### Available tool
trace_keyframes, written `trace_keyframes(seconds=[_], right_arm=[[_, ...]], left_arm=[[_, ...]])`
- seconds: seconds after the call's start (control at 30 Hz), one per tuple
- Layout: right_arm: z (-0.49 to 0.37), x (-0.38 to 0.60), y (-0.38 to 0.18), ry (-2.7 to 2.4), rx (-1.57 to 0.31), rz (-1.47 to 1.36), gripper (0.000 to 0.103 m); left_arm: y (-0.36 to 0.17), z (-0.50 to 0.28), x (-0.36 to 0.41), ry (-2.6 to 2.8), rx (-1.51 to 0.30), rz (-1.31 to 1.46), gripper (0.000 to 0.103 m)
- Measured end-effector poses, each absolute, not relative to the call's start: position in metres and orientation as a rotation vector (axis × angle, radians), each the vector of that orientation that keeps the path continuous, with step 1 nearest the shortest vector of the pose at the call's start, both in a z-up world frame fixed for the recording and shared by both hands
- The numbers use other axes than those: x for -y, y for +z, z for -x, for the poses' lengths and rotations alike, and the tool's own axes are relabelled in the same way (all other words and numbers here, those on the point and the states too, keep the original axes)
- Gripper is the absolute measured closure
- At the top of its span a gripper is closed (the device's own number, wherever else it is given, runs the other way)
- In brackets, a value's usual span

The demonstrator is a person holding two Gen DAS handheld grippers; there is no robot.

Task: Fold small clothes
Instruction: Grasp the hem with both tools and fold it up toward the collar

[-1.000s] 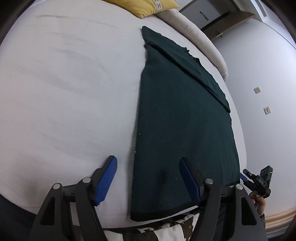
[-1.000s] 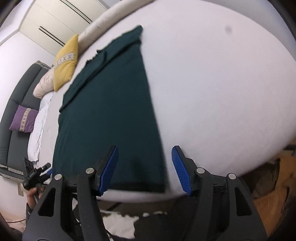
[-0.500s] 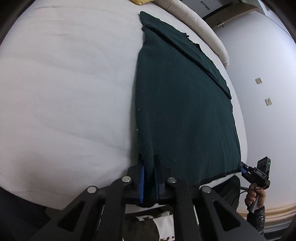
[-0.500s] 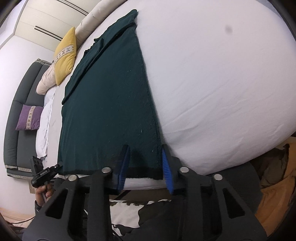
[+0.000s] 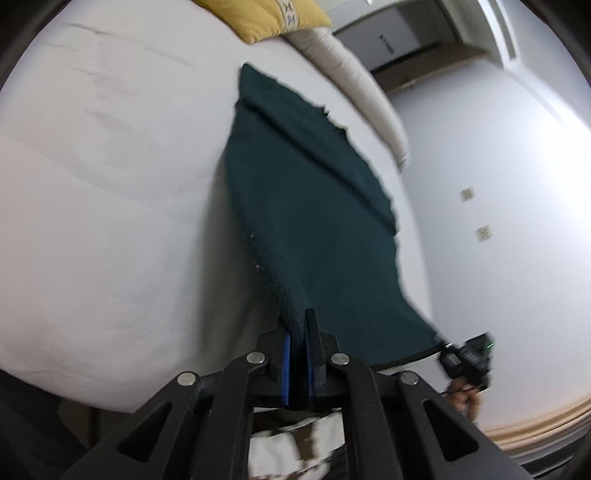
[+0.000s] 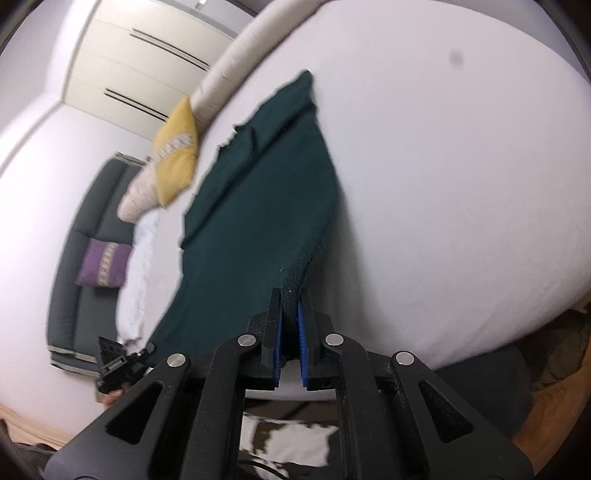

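Note:
A dark green garment [image 5: 310, 206] lies lengthwise on the white bed [image 5: 103, 206], its near hem lifted off the sheet. My left gripper [image 5: 298, 325] is shut on the near left corner of the garment. My right gripper [image 6: 290, 299] is shut on the near right corner of the same garment [image 6: 258, 206]. Each gripper shows in the other's view, at the right [image 5: 465, 358] and at the left [image 6: 118, 363]. The far end of the garment still rests on the bed, with a folded strip along it.
A yellow pillow [image 5: 266, 14] and a beige bolster [image 5: 347, 74] lie at the head of the bed. A dark sofa [image 6: 88, 258] with a purple cushion [image 6: 103, 267] stands to the left. A wall [image 5: 498, 184] stands to the right.
Both grippers closed on the garment's near corners and have lifted the near hem off the bed. The right gripper went from nearly shut to shut.

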State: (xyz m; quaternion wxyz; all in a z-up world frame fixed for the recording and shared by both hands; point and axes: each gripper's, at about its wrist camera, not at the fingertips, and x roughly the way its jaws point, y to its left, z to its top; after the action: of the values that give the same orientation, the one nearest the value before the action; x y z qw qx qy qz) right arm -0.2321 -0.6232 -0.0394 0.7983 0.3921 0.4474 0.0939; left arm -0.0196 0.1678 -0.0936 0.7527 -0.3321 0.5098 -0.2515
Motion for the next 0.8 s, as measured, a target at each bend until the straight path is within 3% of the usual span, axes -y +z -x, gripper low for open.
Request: trace_keyframes(seconds=[0.37,0.8], right_arm=[[0.152,0.629,0.009,0.214,-0.804,-0.931,0.097],[0.058,0.647,0.021,0.151,-0.746,-0.943,0.097]], left_arm=[[-0.05,-0.047,-0.171,-0.592,-0.961,0.922,0.097],[-0.044,-0.133,-0.167,-0.557,-0.902,0.957,0.097]])
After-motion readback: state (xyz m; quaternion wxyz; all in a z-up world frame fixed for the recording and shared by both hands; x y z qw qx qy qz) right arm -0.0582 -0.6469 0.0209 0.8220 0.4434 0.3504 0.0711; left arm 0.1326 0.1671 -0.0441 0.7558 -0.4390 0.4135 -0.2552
